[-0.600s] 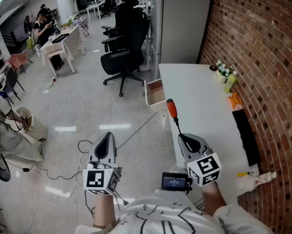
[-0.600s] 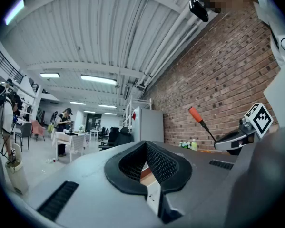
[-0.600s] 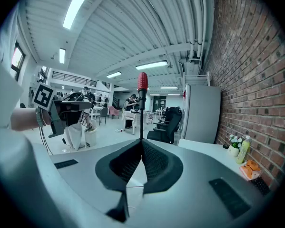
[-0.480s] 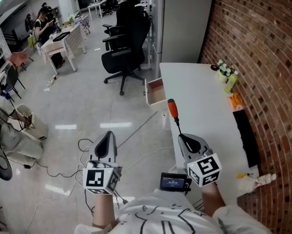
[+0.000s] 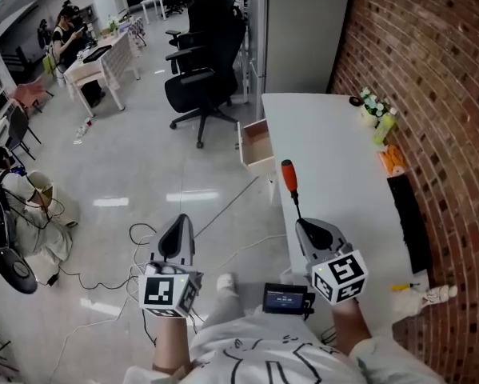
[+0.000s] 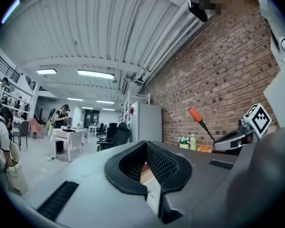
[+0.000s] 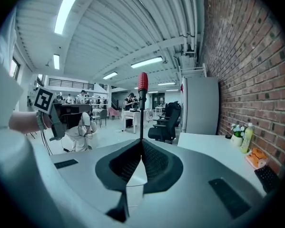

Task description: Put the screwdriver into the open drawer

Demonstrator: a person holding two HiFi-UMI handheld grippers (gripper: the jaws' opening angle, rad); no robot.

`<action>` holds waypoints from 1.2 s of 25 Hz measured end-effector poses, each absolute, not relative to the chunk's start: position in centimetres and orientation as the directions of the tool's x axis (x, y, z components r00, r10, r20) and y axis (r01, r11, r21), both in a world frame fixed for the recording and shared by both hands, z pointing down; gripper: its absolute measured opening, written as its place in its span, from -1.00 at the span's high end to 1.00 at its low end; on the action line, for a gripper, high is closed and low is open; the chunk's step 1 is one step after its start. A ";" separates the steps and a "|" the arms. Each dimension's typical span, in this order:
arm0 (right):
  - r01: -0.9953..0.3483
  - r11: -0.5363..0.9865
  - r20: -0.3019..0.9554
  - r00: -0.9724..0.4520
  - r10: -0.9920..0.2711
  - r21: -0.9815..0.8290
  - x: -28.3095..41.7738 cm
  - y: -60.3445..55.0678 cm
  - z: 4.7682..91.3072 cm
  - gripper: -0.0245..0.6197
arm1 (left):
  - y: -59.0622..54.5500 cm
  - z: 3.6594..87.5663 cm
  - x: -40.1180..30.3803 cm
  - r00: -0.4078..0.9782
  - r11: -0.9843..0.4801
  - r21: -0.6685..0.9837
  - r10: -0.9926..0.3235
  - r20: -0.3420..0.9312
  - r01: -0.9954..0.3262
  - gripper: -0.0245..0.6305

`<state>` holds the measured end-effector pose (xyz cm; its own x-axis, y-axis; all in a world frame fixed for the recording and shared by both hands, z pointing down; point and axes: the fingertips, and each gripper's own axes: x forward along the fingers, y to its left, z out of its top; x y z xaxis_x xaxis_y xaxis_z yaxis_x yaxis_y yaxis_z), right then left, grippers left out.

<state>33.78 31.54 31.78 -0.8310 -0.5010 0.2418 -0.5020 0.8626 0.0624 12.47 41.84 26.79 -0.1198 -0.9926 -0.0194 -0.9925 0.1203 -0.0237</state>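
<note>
Right tongs (image 5: 307, 224) clenched on the screwdriver (image 5: 288, 176), pinching the thin dark shaft near its tip. The handle is red-orange, rounded, and darker where it meets the shaft. In the head view it points away from me, up the frame, a little right of centre. The tool hangs over the left edge of the white bench (image 5: 335, 158).

In the right gripper view the shaft rises straight out from between the pads, and the red handle (image 7: 142, 87) stands at upper centre against the ceiling.

Drawer (image 5: 257, 146) is open, sticking out from the bench's left edge. It has a white front and a pale brown inside, and sits above the handle in the head frame, apart from it.

Left tongs (image 5: 177, 230) are at lower left, over the floor, closed with nothing between them. In the left gripper view the screwdriver (image 6: 195, 115) shows at right, tilted.
</note>
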 end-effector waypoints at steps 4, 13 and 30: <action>-0.535 0.843 0.249 -0.810 -0.531 0.059 32.3 29.7 31.8 0.86 | 39.5 26.7 9.9 -0.108 0.109 -0.017 -0.994 -0.025 -0.994 0.90; -0.583 0.809 0.261 -0.771 -0.581 0.079 26.7 24.2 31.0 0.86 | 32.9 26.9 3.2 -0.069 0.068 0.015 -0.997 -0.027 -0.998 0.90; -0.671 0.738 0.283 -0.694 -0.662 0.079 16.4 13.1 31.3 0.86 | 18.9 27.8 -8.2 0.041 -0.042 0.055 -0.999 -0.016 -0.998 0.90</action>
